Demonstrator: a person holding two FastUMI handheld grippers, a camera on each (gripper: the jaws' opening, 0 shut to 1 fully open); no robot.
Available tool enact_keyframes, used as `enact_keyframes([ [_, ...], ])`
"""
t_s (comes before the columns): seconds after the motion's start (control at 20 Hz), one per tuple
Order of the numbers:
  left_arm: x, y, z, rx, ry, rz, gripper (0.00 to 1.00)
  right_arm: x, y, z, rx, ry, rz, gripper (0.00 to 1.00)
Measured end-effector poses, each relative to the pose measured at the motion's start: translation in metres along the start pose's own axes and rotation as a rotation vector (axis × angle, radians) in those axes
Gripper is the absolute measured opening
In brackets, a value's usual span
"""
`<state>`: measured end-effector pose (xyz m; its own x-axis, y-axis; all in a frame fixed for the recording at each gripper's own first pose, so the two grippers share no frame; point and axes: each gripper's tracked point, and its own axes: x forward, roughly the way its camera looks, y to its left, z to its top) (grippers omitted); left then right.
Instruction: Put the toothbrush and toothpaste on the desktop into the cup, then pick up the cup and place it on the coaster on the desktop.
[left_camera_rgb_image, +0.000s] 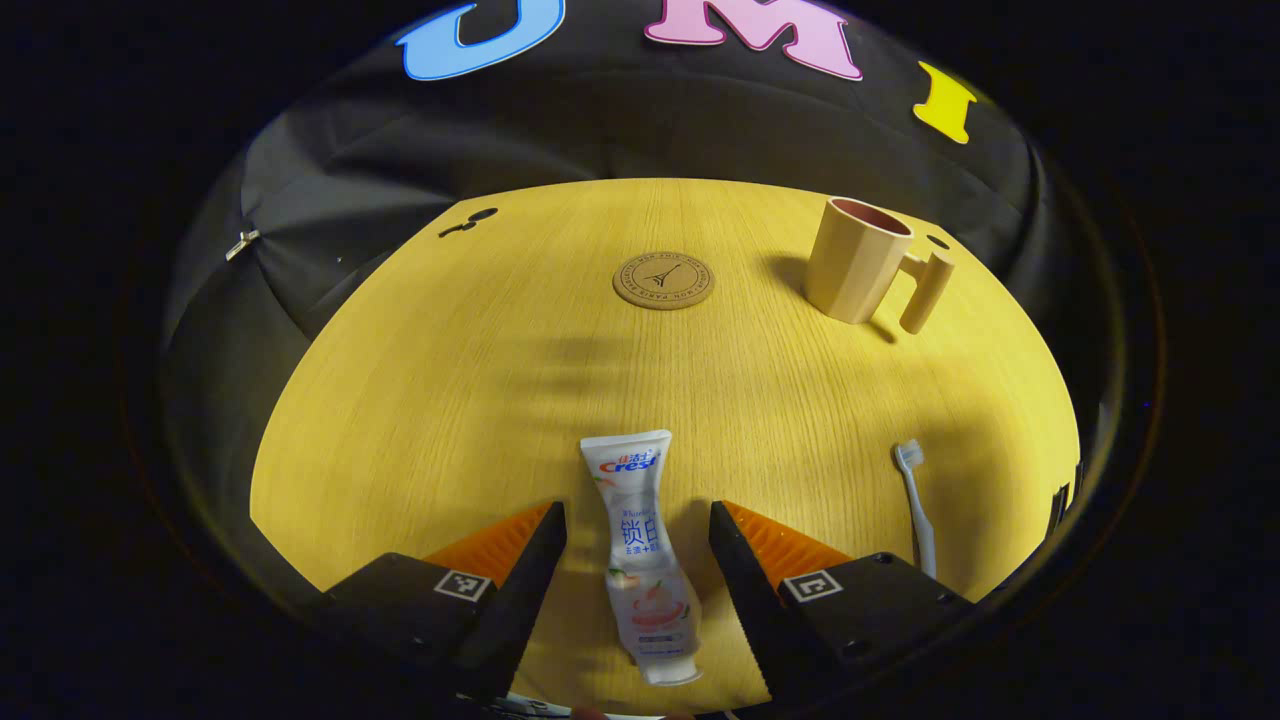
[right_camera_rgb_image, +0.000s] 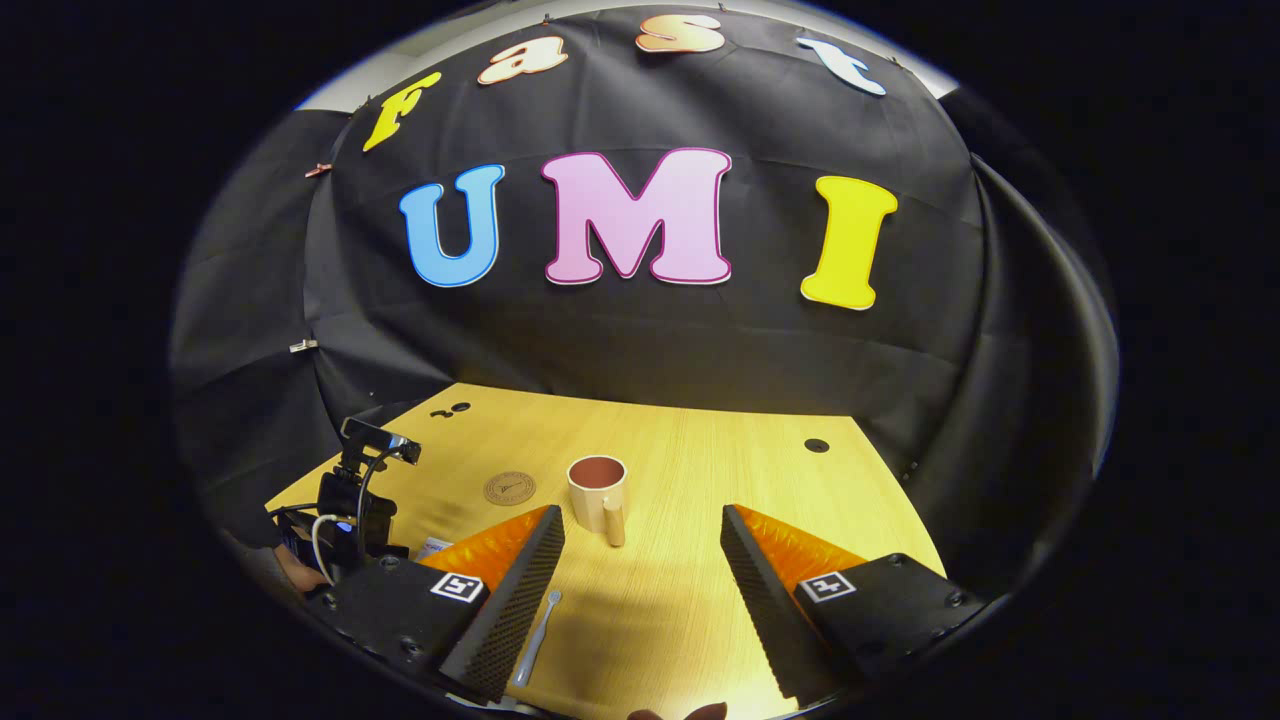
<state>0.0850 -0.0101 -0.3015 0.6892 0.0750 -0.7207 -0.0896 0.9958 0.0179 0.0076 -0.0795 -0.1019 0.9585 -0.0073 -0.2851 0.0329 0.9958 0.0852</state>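
Bare desktop around the cup — coaster well apart, unobstructed.

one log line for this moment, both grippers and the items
left gripper: open, straddling toothpaste | right gripper: open, above toothbrush | cup: upright, empty | coaster: bare

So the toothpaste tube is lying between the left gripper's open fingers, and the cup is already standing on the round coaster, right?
Not quite. The toothpaste tube does lie between the left gripper's open fingers, but the cup stands on the bare desktop, apart from the coaster. The left gripper view shows the gap between them.
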Motion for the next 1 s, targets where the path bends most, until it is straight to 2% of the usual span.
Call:
enact_keyframes([
  [0.25,0.003,-0.004,-0.006,-0.006,0.019,-0.001,0.88,0.002,-0.005,-0.004,0.005,0.012,-0.002,0.97],
  [0.4,0.005,-0.010,-0.006,-0.015,0.028,-0.035,0.86,0.003,-0.004,-0.008,0.032,0.026,-0.002,0.97],
  [0.55,0.004,-0.012,-0.006,-0.003,0.034,-0.036,0.67,0.000,0.001,-0.012,0.071,0.046,0.011,0.97],
  [0.65,0.005,-0.013,-0.005,0.004,0.032,-0.037,0.52,-0.001,0.005,-0.014,0.072,0.051,0.014,0.98],
  [0.7,0.007,-0.014,-0.005,-0.001,0.030,-0.036,0.41,-0.001,0.007,-0.014,0.063,0.054,0.014,0.98],
  [0.75,0.006,-0.014,-0.005,-0.004,0.028,-0.038,0.43,0.000,0.011,-0.017,0.053,0.064,0.019,0.98],
  [0.85,0.006,-0.014,-0.005,0.007,0.029,-0.048,0.37,0.001,0.021,-0.026,0.044,0.100,0.036,0.98],
  [0.9,0.006,-0.016,-0.004,0.009,0.027,-0.059,0.38,0.002,0.027,-0.031,0.047,0.125,0.050,0.98],
  [1.0,0.005,-0.014,-0.003,0.022,0.023,-0.085,0.26,0.002,0.042,-0.041,0.054,0.175,0.076,0.98],
])
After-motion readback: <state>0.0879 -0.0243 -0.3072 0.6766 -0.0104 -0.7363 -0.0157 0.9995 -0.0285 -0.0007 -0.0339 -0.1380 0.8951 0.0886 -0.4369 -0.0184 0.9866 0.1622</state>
